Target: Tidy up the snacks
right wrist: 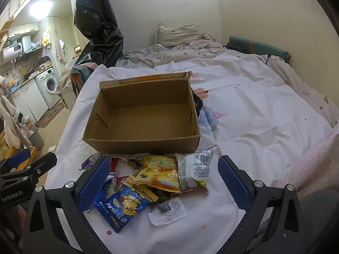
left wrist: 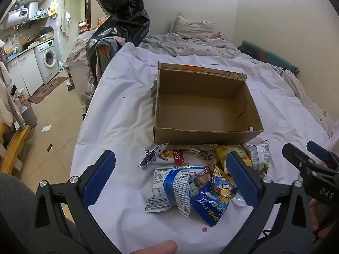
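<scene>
An open brown cardboard box (left wrist: pixel 203 105) stands empty on a white sheet; it also shows in the right wrist view (right wrist: pixel 144 116). Several snack packets lie in a heap just in front of it: a blue-and-white packet (left wrist: pixel 169 190), a blue cartoon packet (right wrist: pixel 120 207), a yellow packet (right wrist: pixel 159 173) and a grey packet (right wrist: pixel 195 171). My left gripper (left wrist: pixel 171 182) is open and empty, its fingers either side of the heap. My right gripper (right wrist: pixel 164 182) is open and empty over the same heap; it shows at the right edge of the left wrist view (left wrist: pixel 307 160).
The sheet covers a bed (right wrist: pixel 264 116) with a pillow (right wrist: pixel 178 33) and crumpled bedding at the back. A black plastic bag (left wrist: pixel 122 14) hangs at the left behind the box. The kitchen floor and a washing machine (left wrist: pixel 47 60) lie far left.
</scene>
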`<action>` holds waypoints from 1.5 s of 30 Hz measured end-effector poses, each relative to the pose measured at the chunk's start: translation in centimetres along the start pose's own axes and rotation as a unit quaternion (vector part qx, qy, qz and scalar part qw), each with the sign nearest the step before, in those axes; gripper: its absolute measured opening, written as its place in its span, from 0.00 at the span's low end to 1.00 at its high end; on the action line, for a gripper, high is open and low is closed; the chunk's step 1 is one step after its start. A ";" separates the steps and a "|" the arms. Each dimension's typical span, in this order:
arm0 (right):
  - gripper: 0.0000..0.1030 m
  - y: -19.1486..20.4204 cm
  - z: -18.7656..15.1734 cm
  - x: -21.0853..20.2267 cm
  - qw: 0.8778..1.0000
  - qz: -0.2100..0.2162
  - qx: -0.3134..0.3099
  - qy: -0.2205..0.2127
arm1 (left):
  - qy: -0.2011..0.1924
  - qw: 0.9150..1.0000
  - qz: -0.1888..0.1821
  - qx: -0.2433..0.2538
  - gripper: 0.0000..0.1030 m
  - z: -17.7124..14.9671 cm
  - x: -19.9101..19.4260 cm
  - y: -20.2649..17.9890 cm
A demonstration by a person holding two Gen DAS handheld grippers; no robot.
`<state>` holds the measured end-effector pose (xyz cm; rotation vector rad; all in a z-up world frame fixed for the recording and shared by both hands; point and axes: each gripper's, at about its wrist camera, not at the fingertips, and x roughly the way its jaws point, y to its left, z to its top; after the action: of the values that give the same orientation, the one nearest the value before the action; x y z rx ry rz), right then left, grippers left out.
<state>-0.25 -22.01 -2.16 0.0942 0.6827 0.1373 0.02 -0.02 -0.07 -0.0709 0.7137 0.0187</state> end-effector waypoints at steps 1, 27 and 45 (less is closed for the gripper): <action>1.00 0.0 0.0 0.0 1.000 -0.003 -0.002 0.000 | 0.000 1.000 0.000 0.000 1.00 0.0 0.0 0.0; 1.00 0.1 0.0 0.0 1.000 -0.005 -0.005 -0.003 | -0.001 1.000 0.005 -0.005 1.00 0.1 -0.3 0.4; 1.00 0.0 0.1 0.0 1.000 -0.004 -0.003 -0.002 | -0.001 1.000 0.006 -0.004 1.00 0.1 -0.3 0.4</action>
<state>-0.16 -21.97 -2.05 0.0862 0.6779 0.1303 -0.21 0.42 0.16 -0.0749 0.7122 0.0331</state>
